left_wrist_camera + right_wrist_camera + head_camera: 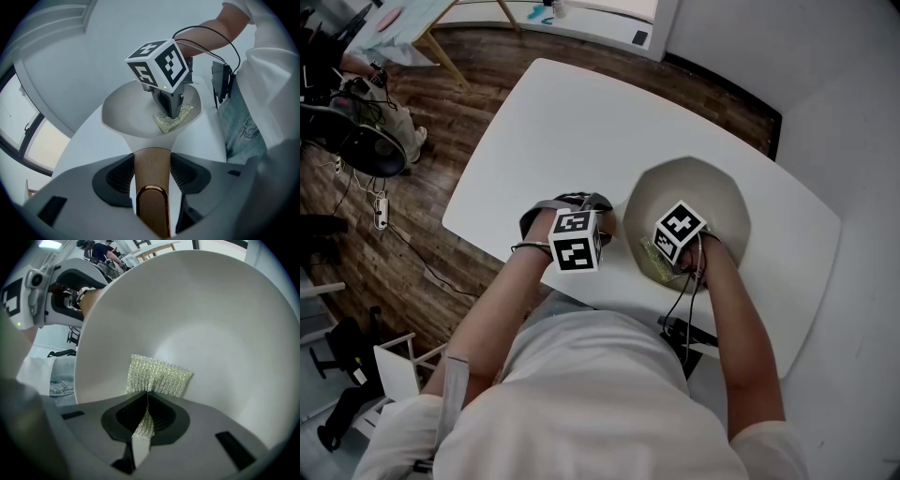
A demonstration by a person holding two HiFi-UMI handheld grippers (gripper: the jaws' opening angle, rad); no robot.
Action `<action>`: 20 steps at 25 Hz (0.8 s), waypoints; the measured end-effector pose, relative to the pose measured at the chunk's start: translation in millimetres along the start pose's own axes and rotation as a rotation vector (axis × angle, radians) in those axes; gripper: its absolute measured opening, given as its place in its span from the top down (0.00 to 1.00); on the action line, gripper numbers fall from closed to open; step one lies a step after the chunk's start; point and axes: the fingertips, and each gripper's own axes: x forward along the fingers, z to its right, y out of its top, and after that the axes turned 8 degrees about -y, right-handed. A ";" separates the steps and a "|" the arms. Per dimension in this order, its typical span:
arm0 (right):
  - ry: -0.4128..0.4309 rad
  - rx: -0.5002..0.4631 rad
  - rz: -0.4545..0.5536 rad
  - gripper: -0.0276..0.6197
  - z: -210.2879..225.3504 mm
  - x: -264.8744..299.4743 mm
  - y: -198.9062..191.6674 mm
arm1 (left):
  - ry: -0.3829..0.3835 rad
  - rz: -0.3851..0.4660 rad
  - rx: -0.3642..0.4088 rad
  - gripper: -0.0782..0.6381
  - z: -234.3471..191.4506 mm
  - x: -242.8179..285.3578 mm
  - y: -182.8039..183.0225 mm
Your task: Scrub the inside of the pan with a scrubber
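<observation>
A white desk (pixel 534 122) stood on a wood floor (pixel 403 258). The pan (pixel 722 202) sat near its front edge, with the left tool (pixel 151 178) clamped on the pan's handle (pixel 150 159). The right tool (pixel 145 408) pinched a scrubber (pixel 157 376) against the inside; hard strokes might pull it free.

Matt smooth pan (pixel 211 333), glittery mesh scrubber (pixel 159 376), wooden handle (pixel 151 166) (glossy coppery metal tip (pixel 152 204)), smooth white table (pixel 544 122)

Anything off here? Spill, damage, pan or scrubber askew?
Nothing stands out. The left gripper is shut on the brown wooden handle of the white pan. The right gripper is shut on the sparkly yellow-green mesh scrubber, which lies against the pan's inside. No spill or damage shows on the white table.
</observation>
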 end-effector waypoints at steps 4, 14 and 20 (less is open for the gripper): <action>0.056 0.008 0.110 0.91 -5.2 -2.5 18.3 | 0.000 -0.002 0.003 0.55 1.1 1.5 1.2; 0.192 0.111 0.334 0.91 -8.5 -12.1 50.0 | 0.004 -0.020 0.020 0.54 0.9 1.8 1.0; 0.190 0.104 0.431 0.91 -5.5 -17.4 68.0 | 0.007 -0.029 0.027 0.54 0.9 3.4 -0.7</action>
